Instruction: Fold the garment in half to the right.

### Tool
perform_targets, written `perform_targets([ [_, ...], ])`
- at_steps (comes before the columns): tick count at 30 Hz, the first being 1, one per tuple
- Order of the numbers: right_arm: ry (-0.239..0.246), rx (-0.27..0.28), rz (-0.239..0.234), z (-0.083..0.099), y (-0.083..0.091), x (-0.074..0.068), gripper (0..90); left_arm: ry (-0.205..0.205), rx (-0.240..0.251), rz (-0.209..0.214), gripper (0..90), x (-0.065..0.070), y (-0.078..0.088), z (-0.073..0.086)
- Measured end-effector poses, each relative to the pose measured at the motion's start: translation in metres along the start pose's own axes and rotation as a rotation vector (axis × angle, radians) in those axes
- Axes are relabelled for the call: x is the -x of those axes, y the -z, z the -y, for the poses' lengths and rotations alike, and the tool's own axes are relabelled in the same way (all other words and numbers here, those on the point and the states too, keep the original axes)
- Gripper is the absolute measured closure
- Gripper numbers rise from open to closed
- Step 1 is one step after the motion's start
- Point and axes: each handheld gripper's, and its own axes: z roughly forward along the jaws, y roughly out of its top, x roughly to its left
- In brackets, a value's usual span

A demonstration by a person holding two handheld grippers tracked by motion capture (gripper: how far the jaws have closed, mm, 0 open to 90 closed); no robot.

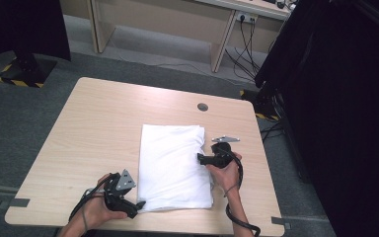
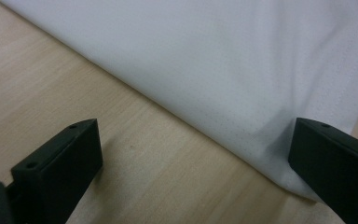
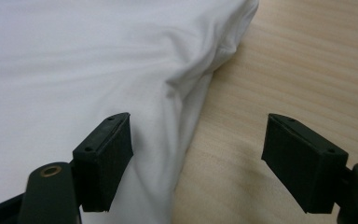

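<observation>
I have the folded white cloth (image 1: pixel 175 167) flat on the surface (image 1: pixel 94 123). My left claw (image 1: pixel 139 206) straddles its near-left corner, my right claw (image 1: pixel 201 158) its right edge, both spread wide and empty, ready to pinch for another fold.

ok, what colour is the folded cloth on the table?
Plain white, no pattern: the folded white cloth on the light wooden table. Shows best in the high view.

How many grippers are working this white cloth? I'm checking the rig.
2. The left gripper sits at the near left corner of the white cloth; the right gripper is at its right edge, jaws open.
</observation>
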Motion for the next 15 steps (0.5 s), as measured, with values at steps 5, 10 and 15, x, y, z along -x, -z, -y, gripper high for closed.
perform_targets([
  [5,-0.102,-0.017,0.103,0.005,0.0,0.027,24.6,-0.002,0.009,0.001,1.6,0.0,0.0,0.002],
  [10,-0.097,0.017,0.065,0.005,0.006,0.027,23.9,0.0,0.006,-0.001,0.3,0.001,0.0,0.001],
  [15,-0.057,0.01,0.026,-0.001,0.001,0.014,23.7,0.0,0.018,0.001,0.3,0.001,0.0,0.003],
])
